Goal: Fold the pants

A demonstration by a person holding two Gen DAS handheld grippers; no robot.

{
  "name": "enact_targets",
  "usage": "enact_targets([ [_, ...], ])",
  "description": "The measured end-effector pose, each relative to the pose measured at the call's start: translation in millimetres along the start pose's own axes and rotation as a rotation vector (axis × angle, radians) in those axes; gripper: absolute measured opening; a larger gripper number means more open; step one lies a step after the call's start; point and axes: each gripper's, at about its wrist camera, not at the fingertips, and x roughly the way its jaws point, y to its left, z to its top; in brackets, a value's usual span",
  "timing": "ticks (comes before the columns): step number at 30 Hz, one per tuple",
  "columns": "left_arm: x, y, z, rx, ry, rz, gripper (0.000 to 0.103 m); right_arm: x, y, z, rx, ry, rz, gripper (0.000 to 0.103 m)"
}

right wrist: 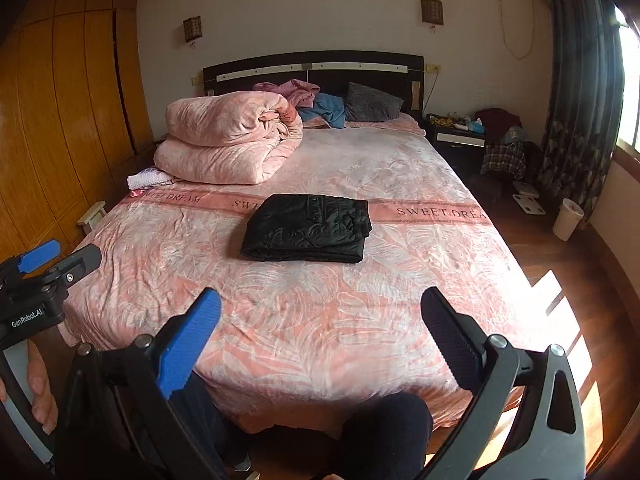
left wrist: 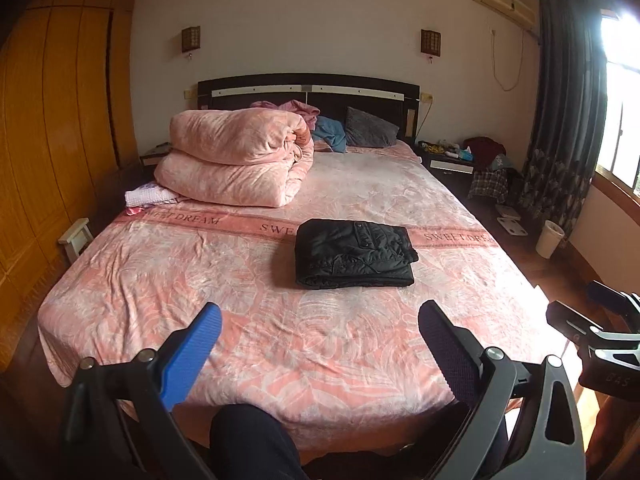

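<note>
Both grippers gape empty; folded black pants point(left wrist: 354, 253) cover the bedsheet's point(left wrist: 200, 280) "SWEET DREAM" band

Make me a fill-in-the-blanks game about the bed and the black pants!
1. The pants lie ____ into a neat bundle on the bed.
2. The words on the bed's stripe read SWEET ____.
3. Both grippers, left and right, are ____ and hold nothing.
4. The rolled quilt is colored ____.

Missing words: folded; DREAM; open; pink
</note>
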Motion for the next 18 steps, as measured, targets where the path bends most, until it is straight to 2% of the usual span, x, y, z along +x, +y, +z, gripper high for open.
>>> enact_targets([
  [9,-26.0,4.0,-14.3,-0.019,-0.002,0.045,0.099,-19.5,9.5,-10.0,0.028,0.012,0.026,0.100],
  [18,-18.7,-3.4,-24.3,-0.002,0.050,0.005,0.099,-13.3,14.6,-15.5,0.029,0.023,-0.010,0.100],
])
